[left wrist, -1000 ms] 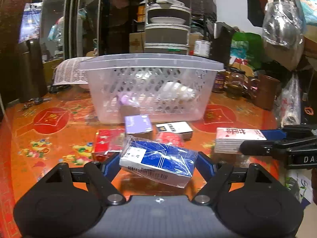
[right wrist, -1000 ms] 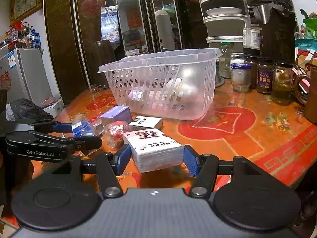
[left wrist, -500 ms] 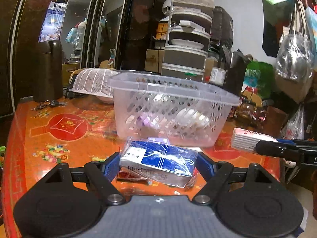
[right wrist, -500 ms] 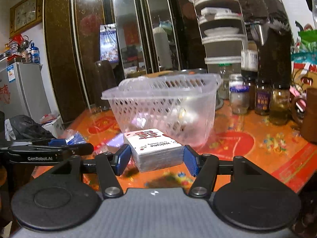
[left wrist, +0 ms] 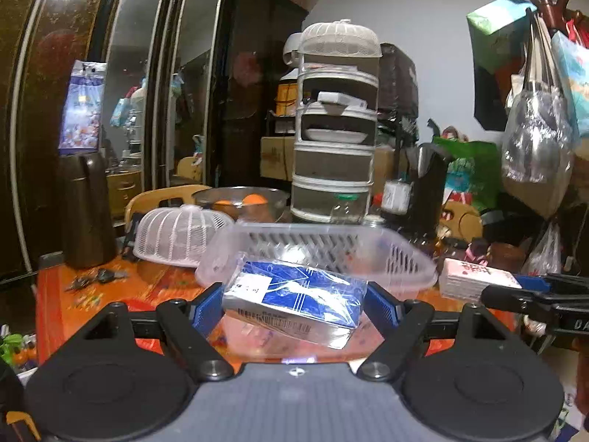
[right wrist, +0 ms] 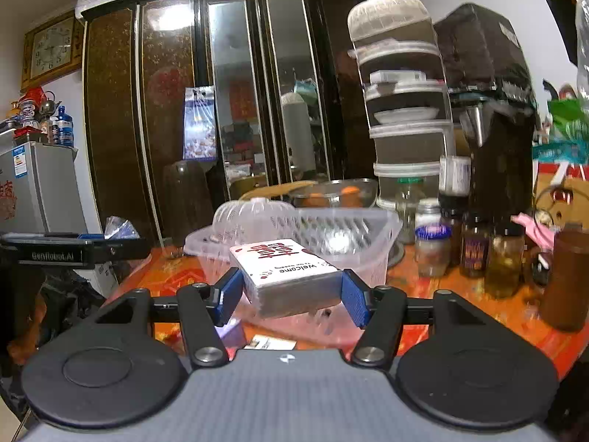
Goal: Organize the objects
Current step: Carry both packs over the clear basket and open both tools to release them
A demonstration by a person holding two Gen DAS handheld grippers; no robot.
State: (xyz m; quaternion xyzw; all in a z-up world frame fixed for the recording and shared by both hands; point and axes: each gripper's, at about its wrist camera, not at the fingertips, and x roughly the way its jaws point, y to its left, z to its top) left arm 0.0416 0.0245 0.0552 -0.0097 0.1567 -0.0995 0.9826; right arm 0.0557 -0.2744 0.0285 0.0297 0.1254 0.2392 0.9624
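Left wrist view: left gripper is pinching a blue plastic-wrapped pack, held up in front of the clear basket; right wrist view: right gripper is clamped on a white "Welcome" packet, just before the same basket's near rim on the orange table.

A tall tiered food cover stands at the back of the orange tabletop, a glass bowl holding oranges to its left. A white mesh dome sits nearer, beside a dark flask. Several jars line the right side. A clock hangs beside the dark cabinet, above a grey fridge.
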